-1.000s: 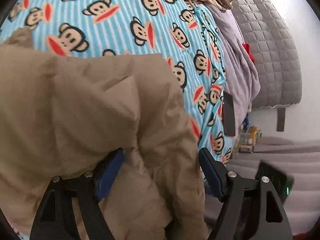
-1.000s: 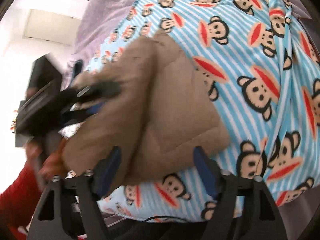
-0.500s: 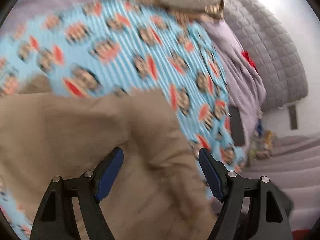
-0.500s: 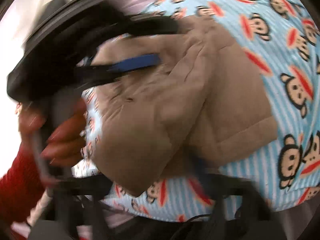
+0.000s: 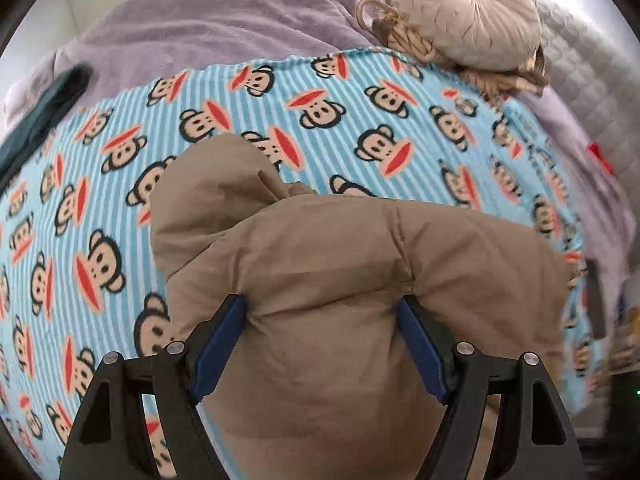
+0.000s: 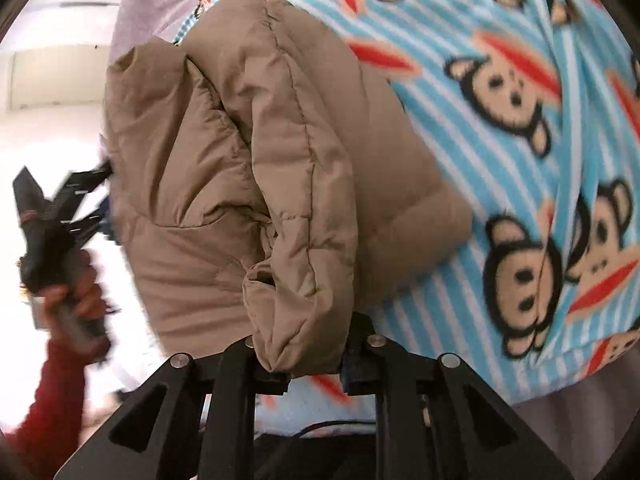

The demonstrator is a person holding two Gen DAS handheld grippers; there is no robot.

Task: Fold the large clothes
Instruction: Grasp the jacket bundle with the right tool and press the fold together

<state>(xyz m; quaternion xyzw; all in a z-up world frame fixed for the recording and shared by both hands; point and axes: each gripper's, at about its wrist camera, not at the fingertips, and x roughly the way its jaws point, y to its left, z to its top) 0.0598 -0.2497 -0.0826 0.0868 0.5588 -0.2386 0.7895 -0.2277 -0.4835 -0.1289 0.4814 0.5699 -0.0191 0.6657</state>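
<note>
A tan padded jacket [image 5: 320, 264] lies bunched on a blue striped monkey-print blanket [image 5: 352, 120]. In the left wrist view my left gripper [image 5: 322, 344] stands wide open, its blue pads [image 5: 218, 344] on either side of a thick fold of the jacket. In the right wrist view the jacket [image 6: 240, 152] is folded into a bundle, and my right gripper [image 6: 306, 374] is shut on its lower rolled edge. The left gripper [image 6: 52, 216] shows at the left of that view, held by a hand in a red sleeve.
A lilac bedspread [image 5: 224, 12] lies under the blanket. A round beige cushion [image 5: 464, 12] and a woven item [image 5: 404, 36] sit at the far end. A dark flat object [image 5: 44, 108] lies at the left edge. A grey quilted headboard [image 5: 584, 64] stands to the right.
My right gripper has closed on the jacket's edge and the jacket is doubled over. My left gripper has swung to face the head of the bed, still open around the jacket.
</note>
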